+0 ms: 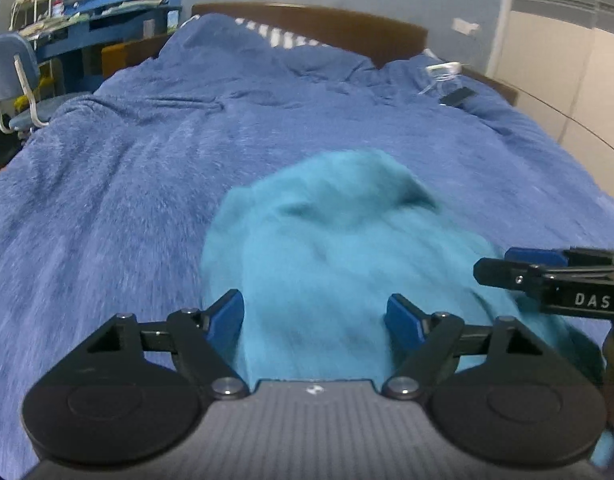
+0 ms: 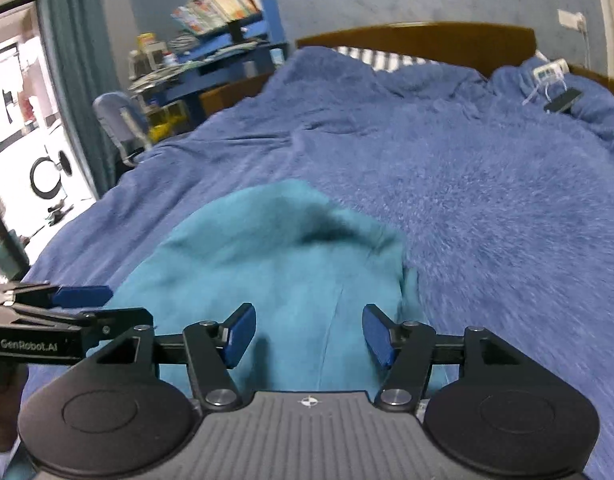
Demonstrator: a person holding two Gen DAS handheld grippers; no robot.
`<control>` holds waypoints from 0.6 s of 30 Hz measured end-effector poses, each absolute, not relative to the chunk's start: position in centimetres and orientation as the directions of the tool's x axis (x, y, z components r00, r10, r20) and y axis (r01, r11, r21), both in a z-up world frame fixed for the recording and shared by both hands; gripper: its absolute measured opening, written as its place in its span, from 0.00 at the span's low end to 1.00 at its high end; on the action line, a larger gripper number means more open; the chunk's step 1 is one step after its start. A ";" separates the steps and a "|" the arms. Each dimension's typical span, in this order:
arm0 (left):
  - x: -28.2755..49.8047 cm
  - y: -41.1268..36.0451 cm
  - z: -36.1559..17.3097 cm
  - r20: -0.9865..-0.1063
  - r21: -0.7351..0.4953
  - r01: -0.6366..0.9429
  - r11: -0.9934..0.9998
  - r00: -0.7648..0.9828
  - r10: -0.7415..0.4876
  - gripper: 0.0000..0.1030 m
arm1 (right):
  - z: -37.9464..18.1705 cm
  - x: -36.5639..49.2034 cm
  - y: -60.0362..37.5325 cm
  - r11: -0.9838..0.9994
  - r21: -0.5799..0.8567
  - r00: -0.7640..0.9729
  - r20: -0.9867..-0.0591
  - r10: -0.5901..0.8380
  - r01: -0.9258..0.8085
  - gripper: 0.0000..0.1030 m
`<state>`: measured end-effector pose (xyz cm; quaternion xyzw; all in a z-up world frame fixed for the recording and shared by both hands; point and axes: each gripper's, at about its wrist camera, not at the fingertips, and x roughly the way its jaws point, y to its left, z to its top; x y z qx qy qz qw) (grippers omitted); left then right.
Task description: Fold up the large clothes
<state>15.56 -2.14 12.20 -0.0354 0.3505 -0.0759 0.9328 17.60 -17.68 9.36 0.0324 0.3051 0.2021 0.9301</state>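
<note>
I see a wide bed under a shaggy dark-blue fleece blanket (image 1: 127, 200), with a soft, rumpled teal fleece garment (image 1: 327, 248) heaped on its near part. My left gripper (image 1: 314, 318) and right gripper (image 2: 309, 334) both hold their blue-padded fingers (image 1: 227, 316) apart over the blurred cloth, clamping nothing.

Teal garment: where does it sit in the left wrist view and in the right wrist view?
Left wrist: teal garment, lower centre, slightly right, on the blue blanket.
Right wrist: garment, lower centre, slightly left.
Shared landmark: brown headboard along the top.
</note>
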 end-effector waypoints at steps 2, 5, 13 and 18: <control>12.7 -2.9 12.4 -0.651 -0.134 0.135 0.982 0.735 -0.190 0.74 | 9.8 14.1 -18.3 0.912 0.145 0.734 -0.551 0.396 -0.383 0.60; 8.3 -4.4 12.7 -0.657 -0.084 0.167 0.982 0.732 -0.181 0.74 | 10.2 9.2 -19.0 0.907 0.101 0.734 -0.555 0.392 -0.408 0.60; 1.2 -6.4 11.6 -0.682 -0.048 0.171 0.984 0.714 -0.158 0.74 | 8.7 1.1 -20.1 0.913 0.025 0.751 -0.559 0.351 -0.408 0.60; 0.5 -7.6 9.7 -0.686 0.059 0.206 0.977 0.719 -0.111 0.74 | 5.5 0.3 -21.4 0.930 0.002 0.739 -0.607 0.293 -0.367 0.59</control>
